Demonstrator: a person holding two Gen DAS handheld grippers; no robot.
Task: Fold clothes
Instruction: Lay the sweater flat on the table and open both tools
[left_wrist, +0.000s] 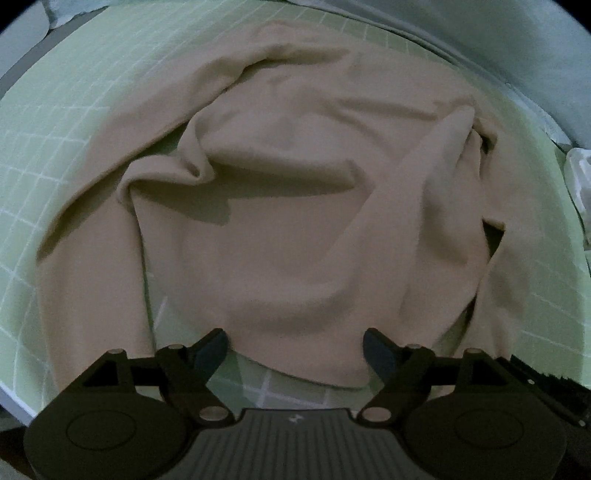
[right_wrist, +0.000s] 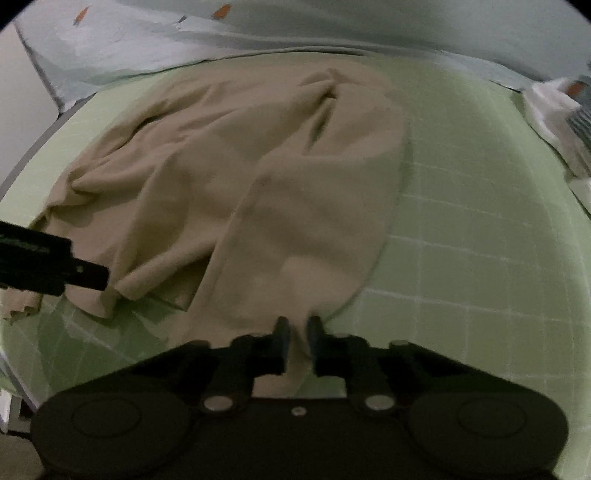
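A beige garment (left_wrist: 295, 206) lies crumpled on a pale green gridded mat (left_wrist: 55, 155), covering most of the mat's middle. Deep folds run across the upper half in the left wrist view, and one long ridge of cloth slants from upper right toward the centre.

The left gripper (left_wrist: 295, 345) has its jaws spread wide and holds nothing. Its fingertips (left_wrist: 216, 341) sit just at the garment's near hem, one on each side of a rounded lobe of cloth, with bare mat showing between and below them.

The right gripper (right_wrist: 298, 332) has its jaws drawn narrow and pinched on a strip of the garment (right_wrist: 229, 177) at its near edge; cloth passes between the two fingers and trails toward the camera.

Edges and room: in the right wrist view the garment's right border is a smooth curve, and bare mat (right_wrist: 461, 240) extends well to the right of it. The left border is ragged, with a folded corner and a loose flap near the left gripper (right_wrist: 88, 275), which enters from the left edge of that view. On the far side, the garment reaches nearly to the mat's edge, where pale blue fabric (right_wrist: 147, 48) is bunched. White items (right_wrist: 554, 110) lie at the far right corner, apart from the garment.

Markings: white grid lines on the mat; small orange marks on the blue fabric. No writing can be read; the pictures are dim and blurred.
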